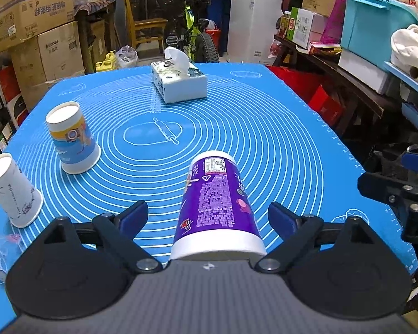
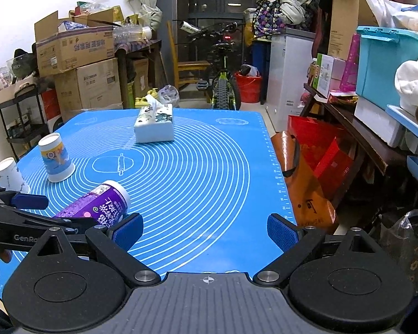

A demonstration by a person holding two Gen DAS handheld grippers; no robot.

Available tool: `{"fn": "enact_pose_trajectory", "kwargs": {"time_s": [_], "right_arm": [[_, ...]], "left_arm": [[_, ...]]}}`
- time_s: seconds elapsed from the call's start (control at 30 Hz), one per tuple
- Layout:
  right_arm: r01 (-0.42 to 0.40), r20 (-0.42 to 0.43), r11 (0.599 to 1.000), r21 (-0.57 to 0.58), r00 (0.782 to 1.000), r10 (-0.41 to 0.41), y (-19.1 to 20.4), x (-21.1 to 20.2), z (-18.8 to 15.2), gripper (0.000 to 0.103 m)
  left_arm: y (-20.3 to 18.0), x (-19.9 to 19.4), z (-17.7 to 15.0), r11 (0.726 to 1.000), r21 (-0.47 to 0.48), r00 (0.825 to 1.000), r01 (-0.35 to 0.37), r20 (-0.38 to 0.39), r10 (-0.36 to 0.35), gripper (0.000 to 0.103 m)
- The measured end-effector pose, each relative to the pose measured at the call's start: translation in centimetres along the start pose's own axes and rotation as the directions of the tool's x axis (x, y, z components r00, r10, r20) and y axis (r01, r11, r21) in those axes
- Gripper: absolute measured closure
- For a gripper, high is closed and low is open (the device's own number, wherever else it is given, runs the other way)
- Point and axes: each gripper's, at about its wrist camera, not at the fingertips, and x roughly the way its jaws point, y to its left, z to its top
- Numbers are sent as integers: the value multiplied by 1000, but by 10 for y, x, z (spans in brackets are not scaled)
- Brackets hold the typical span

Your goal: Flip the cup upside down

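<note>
A purple paper cup (image 1: 216, 208) lies on its side on the blue mat (image 1: 237, 128), its base pointing away and its white rim toward my left gripper (image 1: 209, 220). The left gripper is open, with the cup lying between its blue pads (image 1: 133, 217) without touching them. In the right wrist view the same cup (image 2: 97, 206) lies at lower left, beside the left gripper's arm (image 2: 22, 214). My right gripper (image 2: 206, 231) is open and empty over the mat's near edge.
Two paper cups stand upside down at the left: a blue-and-yellow one (image 1: 72, 139) and a white one (image 1: 12, 192). A tissue box (image 1: 178, 80) sits at the far middle. Boxes, a bicycle and shelves surround the table; red bags stand at the right (image 2: 315, 150).
</note>
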Motion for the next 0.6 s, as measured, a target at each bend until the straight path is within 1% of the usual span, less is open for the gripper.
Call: {"fn": "enact_pose_trajectory", "kwargs": {"time_s": [0.13,0.3,0.43,0.6], "right_arm": [[-25,-3,1000,-8,1000,25,3,0,4,7],[-66,-6,997,-41,998,66,20,-1,17,7],[-114,-24,992,-52,993,112,36,2,27,7],[-180,-90,983,-30,980,177,55,20,43,7]], "left_arm": [[6,-17,2,1000,-17,1000,2,16,-2,9],[20,-42,6,999,-30,998,-11,59,12,6],[35,-53,8,998,-41,996,-40,75,43,6],[60,-50,10,991,-75,991,-107,68,112,6]]}}
